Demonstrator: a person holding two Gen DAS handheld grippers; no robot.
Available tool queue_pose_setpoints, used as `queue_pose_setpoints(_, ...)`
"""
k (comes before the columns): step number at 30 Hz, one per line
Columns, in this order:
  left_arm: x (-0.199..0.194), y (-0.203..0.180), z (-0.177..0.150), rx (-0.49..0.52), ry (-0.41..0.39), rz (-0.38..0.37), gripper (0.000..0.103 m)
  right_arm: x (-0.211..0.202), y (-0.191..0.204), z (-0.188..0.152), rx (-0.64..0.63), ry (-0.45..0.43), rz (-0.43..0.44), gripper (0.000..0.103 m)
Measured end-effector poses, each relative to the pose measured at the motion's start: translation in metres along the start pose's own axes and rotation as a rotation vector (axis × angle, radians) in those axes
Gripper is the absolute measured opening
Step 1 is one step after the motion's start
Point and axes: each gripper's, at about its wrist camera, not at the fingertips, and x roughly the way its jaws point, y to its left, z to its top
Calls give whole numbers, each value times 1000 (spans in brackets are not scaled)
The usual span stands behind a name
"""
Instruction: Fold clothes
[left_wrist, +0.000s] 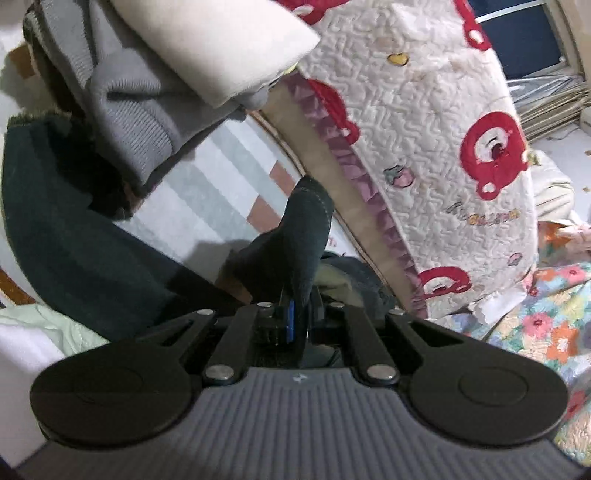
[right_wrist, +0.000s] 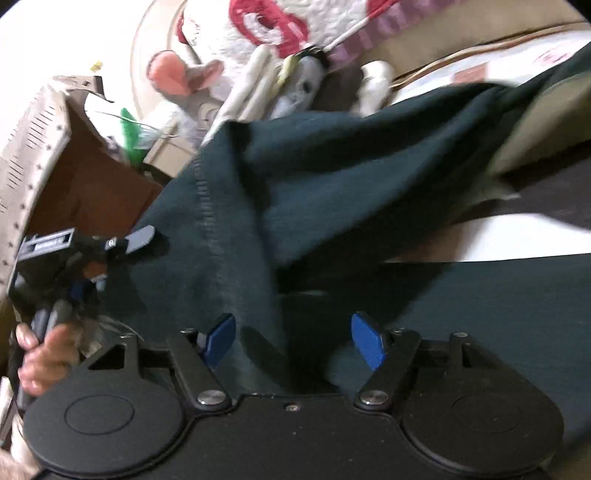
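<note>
A dark green garment (left_wrist: 74, 236) lies across the bed and rises in a peak where my left gripper (left_wrist: 300, 314) is shut on a fold of it. In the right wrist view the same dark green garment (right_wrist: 332, 177) stretches in a taut ridge from the left gripper (right_wrist: 140, 240), held by a hand (right_wrist: 44, 354), toward the upper right. My right gripper (right_wrist: 295, 339) is open, its blue pads (right_wrist: 369, 343) on either side of a hanging fold of the garment, not closed on it.
A grey knit garment (left_wrist: 122, 103) and a cream folded cloth (left_wrist: 221, 44) are piled at upper left. A white quilt with red prints (left_wrist: 443, 129) hangs on the right. A striped sheet (left_wrist: 207, 184) covers the bed. A brown box (right_wrist: 88, 184) and clutter sit at left.
</note>
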Motion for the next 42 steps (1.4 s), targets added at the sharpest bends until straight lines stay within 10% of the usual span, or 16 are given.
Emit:
queue_pose_setpoints(2, -3, 8, 2, -18, -27, 25, 11, 8, 5, -7, 26, -1, 72, 68)
queue_pose_setpoints(5, -8, 14, 6, -40, -60, 73, 38, 5, 20, -18, -33, -6, 96, 7)
queue_pose_setpoints(13, -6, -36, -42, 521, -56, 302, 66, -40, 35, -4, -62, -95, 22, 6)
queue_pose_setpoints(23, -27, -49, -80, 771, 17, 166, 78, -51, 79, 8, -81, -149, 96, 6)
queue_pose_setpoints(29, -51, -41, -73, 590, -11, 73, 78, -43, 108, 28, -186, -137, 5, 6)
queue_pose_setpoints(42, -86, -62, -55, 536, -126, -164, 88, -53, 171, 57, -371, -172, 34, 6)
